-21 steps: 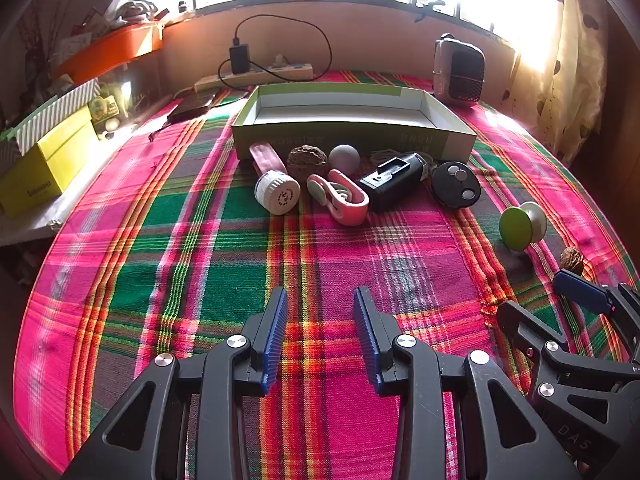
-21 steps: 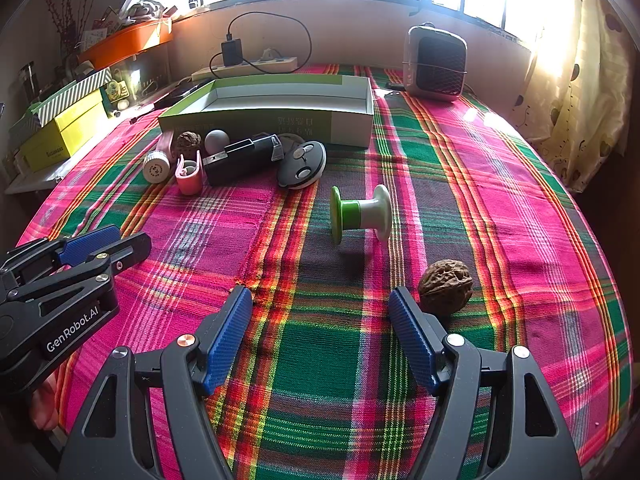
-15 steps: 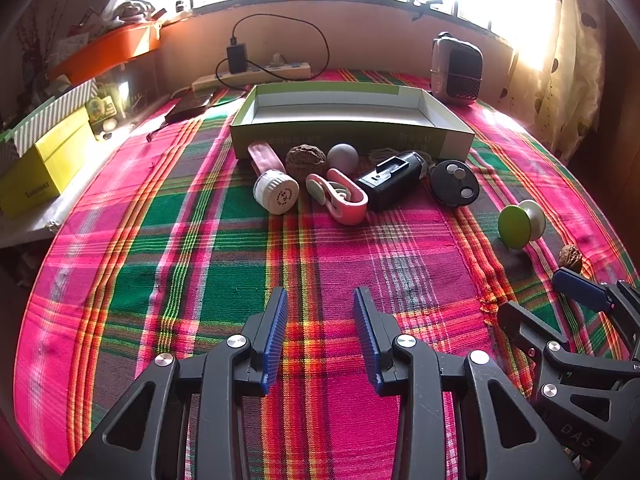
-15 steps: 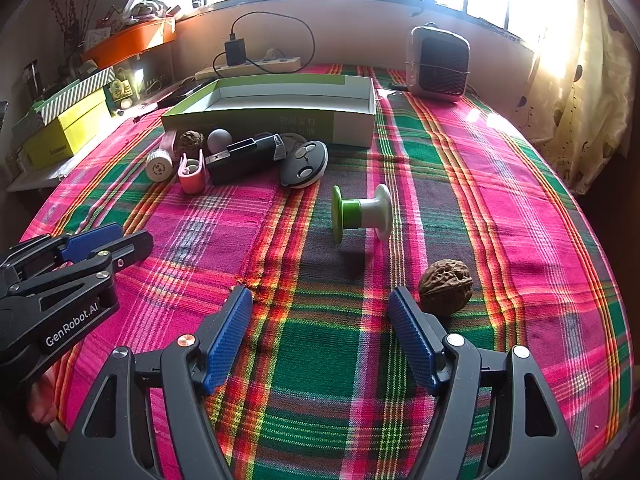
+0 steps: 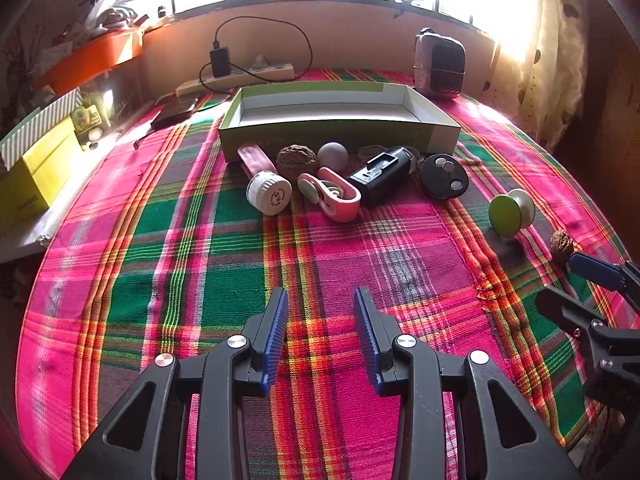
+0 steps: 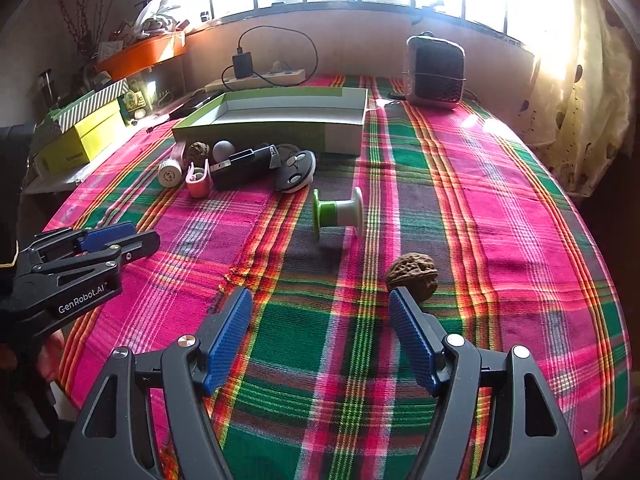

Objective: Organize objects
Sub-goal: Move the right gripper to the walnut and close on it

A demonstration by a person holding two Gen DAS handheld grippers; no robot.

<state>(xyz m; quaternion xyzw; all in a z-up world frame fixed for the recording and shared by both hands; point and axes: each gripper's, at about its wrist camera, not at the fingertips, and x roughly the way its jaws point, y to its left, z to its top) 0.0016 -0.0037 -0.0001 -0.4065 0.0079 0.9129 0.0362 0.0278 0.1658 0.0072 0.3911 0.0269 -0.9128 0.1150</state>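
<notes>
Two hand-held tools hover over a counter [image 6: 500, 208] draped in bright plaid cloth. The left tool [image 5: 320, 332] is released, jaws apart, nothing between them. The right tool [image 6: 320, 332] gapes wide and empty, with a walnut [image 6: 412, 276] just past its right fingertip at one o'clock. A green-and-white spool [image 6: 338, 212] lies at twelve o'clock. Beyond, at eleven o'clock, small items cluster against an open green box [image 6: 276, 124].
</notes>
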